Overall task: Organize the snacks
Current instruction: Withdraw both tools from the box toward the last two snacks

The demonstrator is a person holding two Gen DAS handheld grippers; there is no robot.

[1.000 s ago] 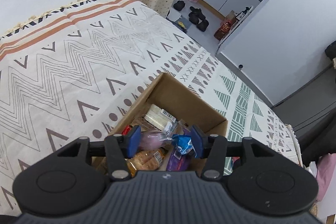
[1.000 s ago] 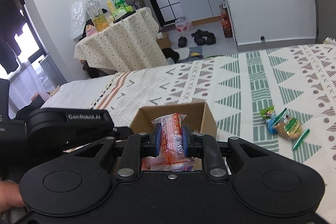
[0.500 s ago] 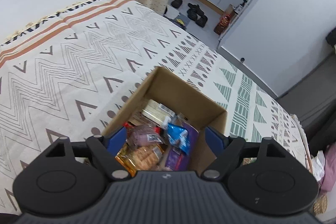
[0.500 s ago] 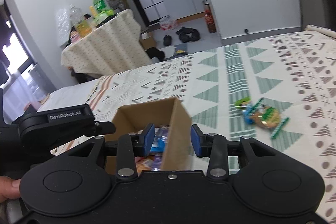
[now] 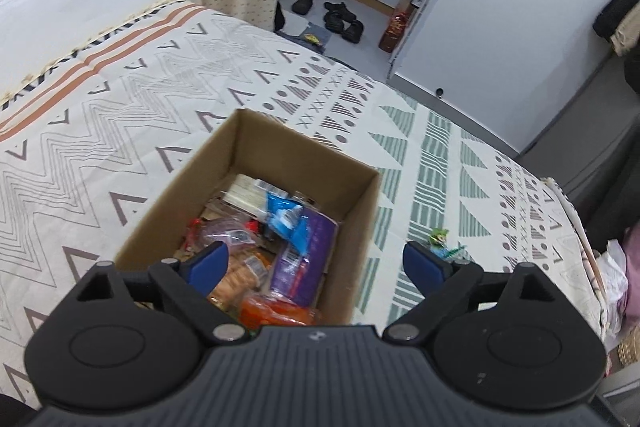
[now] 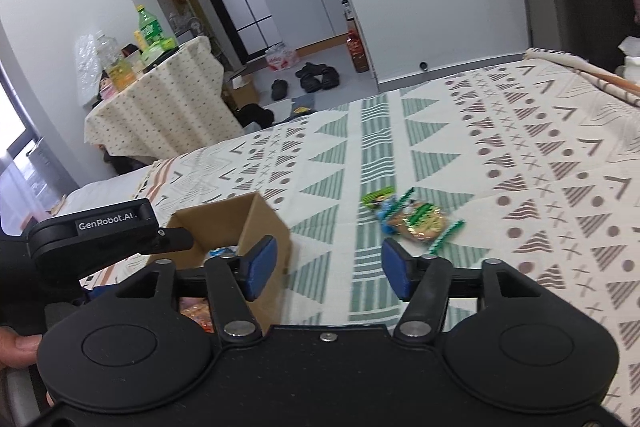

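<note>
An open cardboard box [image 5: 256, 147] sits on the patterned bedspread, holding several snack packs: a purple pack [image 5: 304, 259], a blue pack [image 5: 284, 215], an orange pack [image 5: 276, 313]. My left gripper [image 5: 316, 263] is open and empty above the box's near right side. The box also shows in the right wrist view [image 6: 244, 223]. My right gripper [image 6: 328, 269] is open and empty, just right of the box. A few loose snack packs [image 6: 412, 219] lie on the bedspread beyond it; they show small in the left wrist view [image 5: 444, 245].
The bedspread [image 6: 520, 155] stretches wide to the right. A small table with a dotted cloth [image 6: 160, 107] and bottles stands past the bed's far edge. The bed's right edge [image 5: 580, 239] drops off near a dark chair.
Both grippers opened wide. The right one let go of the pink-orange snack pack over the box and swung right toward the loose snacks. The left one let go of its snack and pulled back.
</note>
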